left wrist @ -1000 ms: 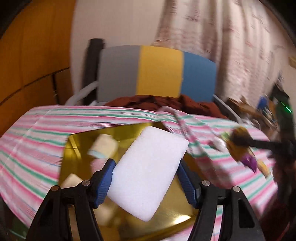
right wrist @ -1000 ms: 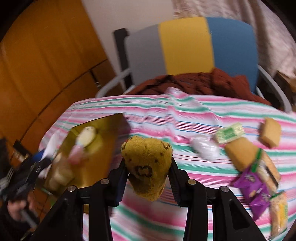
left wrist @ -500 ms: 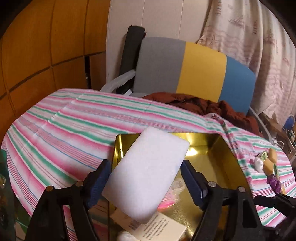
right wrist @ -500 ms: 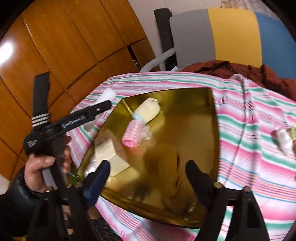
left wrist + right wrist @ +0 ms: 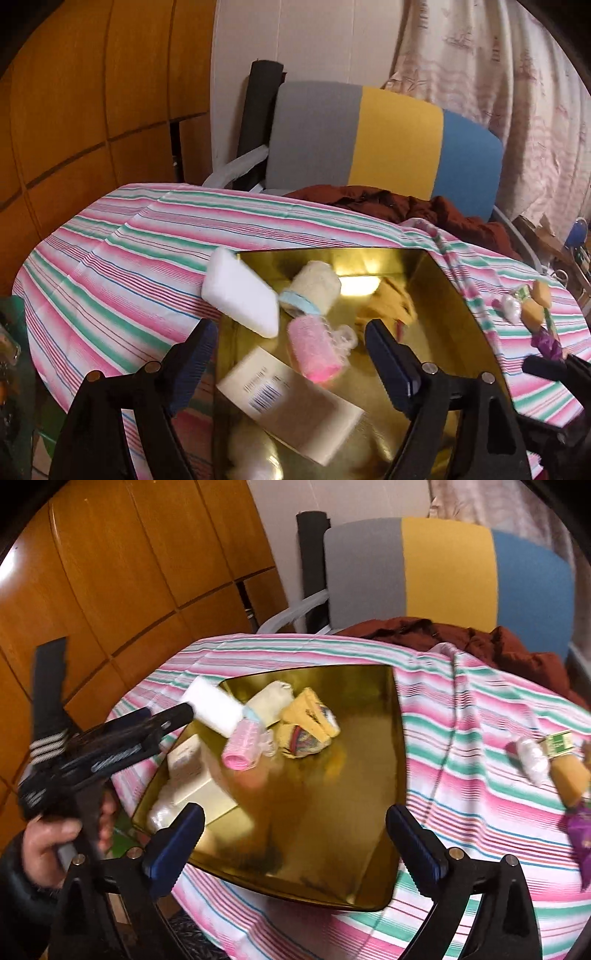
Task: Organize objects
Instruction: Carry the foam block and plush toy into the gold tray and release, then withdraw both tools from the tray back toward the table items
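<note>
White sponge block (image 5: 240, 297) lies tilted over the left rim of the gold tray (image 5: 343, 834), part in, part out over the striped tablecloth (image 5: 122, 258). Just beside it inside the tray: cream roll with a blue band (image 5: 314, 290), pink hair roller (image 5: 314, 350), yellow sock (image 5: 308, 725), a white barcoded box (image 5: 291, 402) nearer me, and something pale and glossy at the near left corner (blurred, cannot name it).

My left gripper (image 5: 291, 363) is spread wide and empty, hovering over the roller. My right gripper (image 5: 295, 843) is likewise wide apart, nothing between the pads, low over the tray's bare near half.

Step in hand, as I judge it: both drops look done, so fetch the next loose item. Doing it well means lifting clear of the tray wall before swinging right, and nudging the sponge fully inside, since it looks ready to slide off the rim.

Still out on the cloth to the right: a white wrapped bundle (image 5: 532, 760), a green packet (image 5: 559, 742), a tan block (image 5: 570, 779), a purple wrapper (image 5: 580, 830) cut by the frame edge. Motion blur softens most of the tray contents. My hand (image 5: 55, 838) on the left tool shows in the right view.
</note>
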A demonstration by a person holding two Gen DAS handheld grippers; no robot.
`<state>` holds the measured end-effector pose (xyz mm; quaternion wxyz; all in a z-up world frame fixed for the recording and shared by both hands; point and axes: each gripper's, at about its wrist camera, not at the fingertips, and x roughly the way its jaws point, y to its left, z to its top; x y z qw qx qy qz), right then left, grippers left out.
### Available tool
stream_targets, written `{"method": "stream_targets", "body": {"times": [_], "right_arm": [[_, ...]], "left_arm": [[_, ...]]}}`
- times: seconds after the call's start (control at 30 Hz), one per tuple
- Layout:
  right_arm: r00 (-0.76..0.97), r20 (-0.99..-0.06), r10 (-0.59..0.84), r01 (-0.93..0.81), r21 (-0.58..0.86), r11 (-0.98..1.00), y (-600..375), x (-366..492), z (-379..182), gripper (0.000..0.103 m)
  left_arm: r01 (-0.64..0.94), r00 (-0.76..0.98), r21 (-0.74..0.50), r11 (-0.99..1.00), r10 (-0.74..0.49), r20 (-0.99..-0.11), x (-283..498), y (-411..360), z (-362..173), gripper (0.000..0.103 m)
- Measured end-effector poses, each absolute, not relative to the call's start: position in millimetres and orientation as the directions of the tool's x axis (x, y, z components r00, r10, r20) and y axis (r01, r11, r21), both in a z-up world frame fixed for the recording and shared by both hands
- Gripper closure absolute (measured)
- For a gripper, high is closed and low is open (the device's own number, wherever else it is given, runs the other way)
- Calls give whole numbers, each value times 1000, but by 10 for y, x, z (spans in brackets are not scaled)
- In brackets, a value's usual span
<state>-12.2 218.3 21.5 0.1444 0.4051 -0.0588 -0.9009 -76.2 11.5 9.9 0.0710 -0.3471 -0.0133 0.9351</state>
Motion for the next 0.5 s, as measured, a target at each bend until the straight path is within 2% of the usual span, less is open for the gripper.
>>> {"method": "stream_targets", "body": {"times": [0.5], "right_arm": [[-692, -706, -154, 65, 152, -986, 2788, 88, 339, 1]], "left_arm": [[-303, -720, -18, -953, 241, -650, -339, 760, 143, 19]]}}
